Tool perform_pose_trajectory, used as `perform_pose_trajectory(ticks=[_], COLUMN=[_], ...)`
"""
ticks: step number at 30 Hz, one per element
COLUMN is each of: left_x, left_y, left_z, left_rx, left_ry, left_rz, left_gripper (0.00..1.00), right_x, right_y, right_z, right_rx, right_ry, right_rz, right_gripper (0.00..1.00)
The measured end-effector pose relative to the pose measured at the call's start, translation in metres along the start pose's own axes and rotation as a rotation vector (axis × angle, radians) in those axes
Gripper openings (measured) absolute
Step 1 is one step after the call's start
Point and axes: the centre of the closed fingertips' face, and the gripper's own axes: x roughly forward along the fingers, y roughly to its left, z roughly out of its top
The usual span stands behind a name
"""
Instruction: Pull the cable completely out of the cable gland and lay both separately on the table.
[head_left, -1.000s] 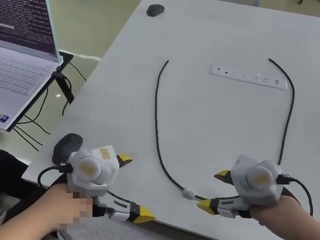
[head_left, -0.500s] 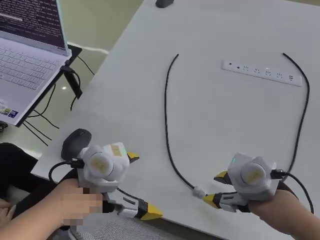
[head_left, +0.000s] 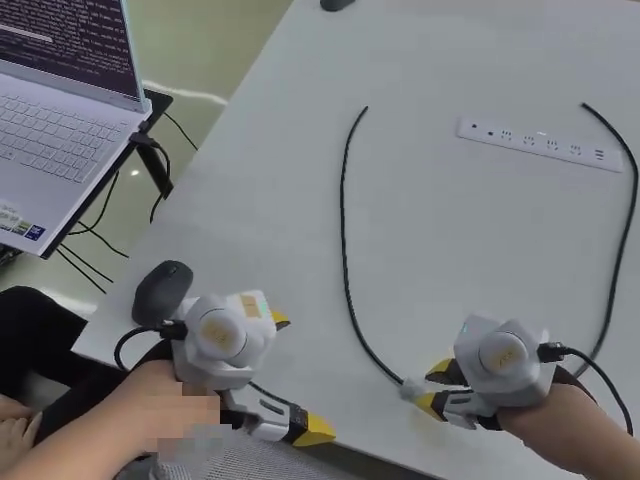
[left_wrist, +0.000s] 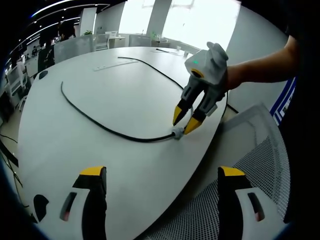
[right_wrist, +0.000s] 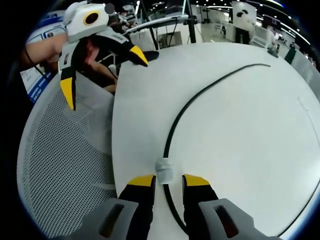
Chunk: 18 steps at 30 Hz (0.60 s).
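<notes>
**Right gripper** (right_wrist: 167, 182): 2 black jaws with yellow wedge tips stand narrowly apart. They flank 1 small, whitish, stubby cable gland (right_wrist: 164, 171). Whether the tips touch it cannot be told. The gland lies on the table (head_left: 260, 200), near its front edge, and is threaded on 1 thin, round black cable (right_wrist: 200, 95). The cable passes back between the jaws toward 6 o'clock and curves away toward 1 o'clock.

**Head view:** the right gripper (head_left: 432, 386) sits at 5 o'clock with the gland (head_left: 410, 388) at its tips. The cable (head_left: 345, 220) arcs up toward 12 o'clock.

**Left gripper** (left_wrist: 161, 172): 2 jaws are spread wide, with nothing between them. It faces the right gripper (left_wrist: 185, 120) and the gland (left_wrist: 178, 133) at 12 o'clock. In the head view the left gripper (head_left: 297, 378) hangs off the table's front edge at 7 o'clock.

**Surroundings:** the table is smooth, matte white and rounded. On it are 1 flat white power strip (head_left: 535, 146) at 1 o'clock and 1 dark rounded mouse (head_left: 162, 290) at 8 o'clock. 1 open silver laptop (head_left: 50, 110) stands at 10 o'clock. 1 white perforated mesh seat (right_wrist: 65, 165) lies below the table edge.
</notes>
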Motion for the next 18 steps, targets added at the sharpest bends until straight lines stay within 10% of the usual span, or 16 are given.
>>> perform_pose_trajectory(ticks=[18], left_x=[0.0005], left_y=[-0.0067], left_z=[-0.0021], left_rx=[-0.001], left_ry=[0.006], left_rz=[-0.005], left_gripper=[0.9], right_x=[0.004], right_y=[0.005], right_z=[-0.0026], right_rx=[-0.031], right_ry=[0.015], right_rz=[0.02], right_gripper=[0.08])
